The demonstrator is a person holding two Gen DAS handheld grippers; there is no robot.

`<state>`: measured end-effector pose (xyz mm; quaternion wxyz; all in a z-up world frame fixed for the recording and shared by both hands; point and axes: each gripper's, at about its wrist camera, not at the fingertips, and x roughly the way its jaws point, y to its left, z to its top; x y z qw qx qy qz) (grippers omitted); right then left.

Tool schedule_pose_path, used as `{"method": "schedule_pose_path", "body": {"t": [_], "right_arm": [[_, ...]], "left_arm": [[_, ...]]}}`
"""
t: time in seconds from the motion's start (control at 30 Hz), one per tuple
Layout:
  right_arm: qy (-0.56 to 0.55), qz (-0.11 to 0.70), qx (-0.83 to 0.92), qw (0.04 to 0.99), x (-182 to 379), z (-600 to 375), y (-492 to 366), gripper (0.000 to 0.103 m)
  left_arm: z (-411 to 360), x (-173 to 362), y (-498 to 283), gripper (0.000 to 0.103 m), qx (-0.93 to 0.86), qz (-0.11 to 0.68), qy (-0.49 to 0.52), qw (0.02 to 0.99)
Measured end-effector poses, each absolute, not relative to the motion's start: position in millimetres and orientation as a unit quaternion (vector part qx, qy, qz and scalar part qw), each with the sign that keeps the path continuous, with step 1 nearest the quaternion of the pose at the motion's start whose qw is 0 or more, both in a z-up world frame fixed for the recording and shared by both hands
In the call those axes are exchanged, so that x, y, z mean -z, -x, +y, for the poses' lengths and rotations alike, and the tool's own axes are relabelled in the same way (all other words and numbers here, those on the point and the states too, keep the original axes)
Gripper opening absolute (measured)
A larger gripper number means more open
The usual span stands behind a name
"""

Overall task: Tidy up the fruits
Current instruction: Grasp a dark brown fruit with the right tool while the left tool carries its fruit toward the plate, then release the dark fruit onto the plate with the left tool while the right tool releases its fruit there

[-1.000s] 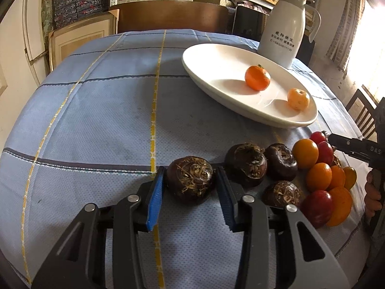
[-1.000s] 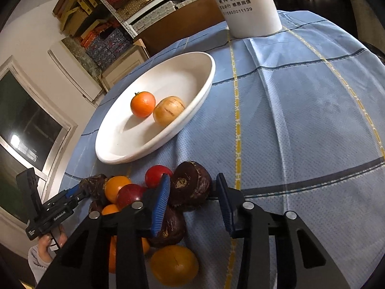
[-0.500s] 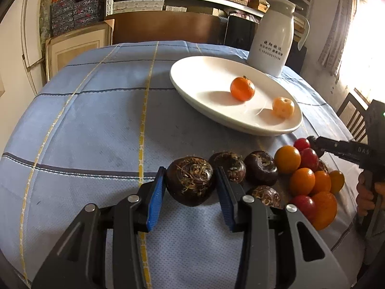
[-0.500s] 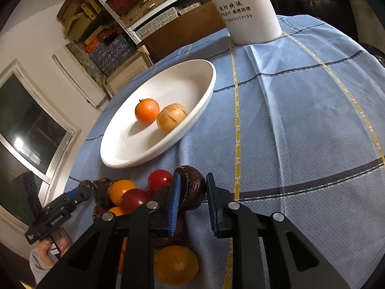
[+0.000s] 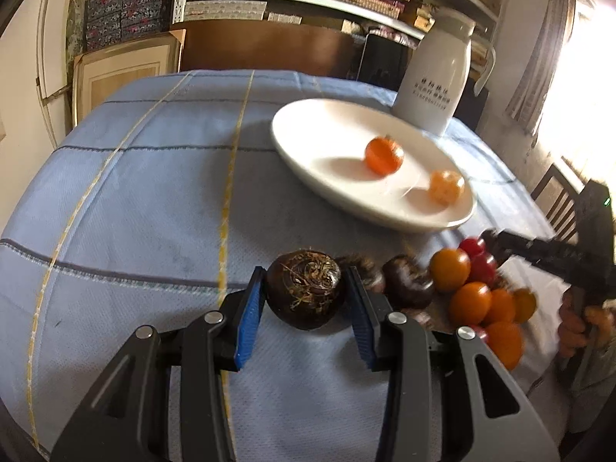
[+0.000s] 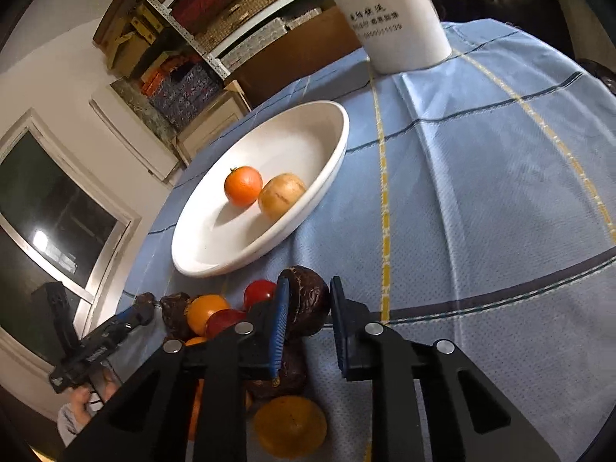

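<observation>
The left gripper (image 5: 306,300) pinches a dark chestnut (image 5: 305,288) between its blue pads. The right gripper (image 6: 306,313) pinches another chestnut (image 6: 308,300) (rounded side up), the white plate (image 6: 331,161) lying beyond its fingertips.

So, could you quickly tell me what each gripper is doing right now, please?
Left gripper: closed on a dark brown water chestnut.
Right gripper: closed on another dark water chestnut.

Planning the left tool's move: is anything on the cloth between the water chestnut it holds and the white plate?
Nothing visible. The left tool grips the water chestnut; only bare blue tablecloth lies between it and the white plate. The fruit pile sits off to the right.
</observation>
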<state>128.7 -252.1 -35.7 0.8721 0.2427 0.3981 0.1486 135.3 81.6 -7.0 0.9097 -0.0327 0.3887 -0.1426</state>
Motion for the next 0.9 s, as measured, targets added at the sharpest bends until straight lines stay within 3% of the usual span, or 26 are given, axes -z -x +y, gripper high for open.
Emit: {"method": "schedule_pose_path", "body": {"t": [0.2,0.27,0.37,0.7,0.9], "right_arm": [[-0.250,0.419,-0.158,0.858,43.0,-251.2,-134.8,0.025],[-0.254,0.426,-0.162,0.853,46.5,-249.8,-137.4,0.034],[-0.251,0.425,-0.172,0.853,48.1,-244.4,-137.9,0.026],[-0.261,0.353,-0.161,0.884,12.5,-256.0,-124.2,0.024],[-0.254,0.346,-0.161,0.889,-15.7,-250.1,-163.6,0.024]], "left_arm": [[68.6,0.4,-133.4,0.041,0.151,0.375,0.021,0.914],[69.1,4.3,-132.7,0.041,0.149,0.379,0.020,0.913],[71.1,5.5,-132.1,0.041,0.148,0.380,0.022,0.913],[62.0,-16.5,-143.1,0.041,0.153,0.374,0.017,0.915],[26.7,-33.1,-184.4,0.041,0.157,0.369,-0.003,0.916]]}}
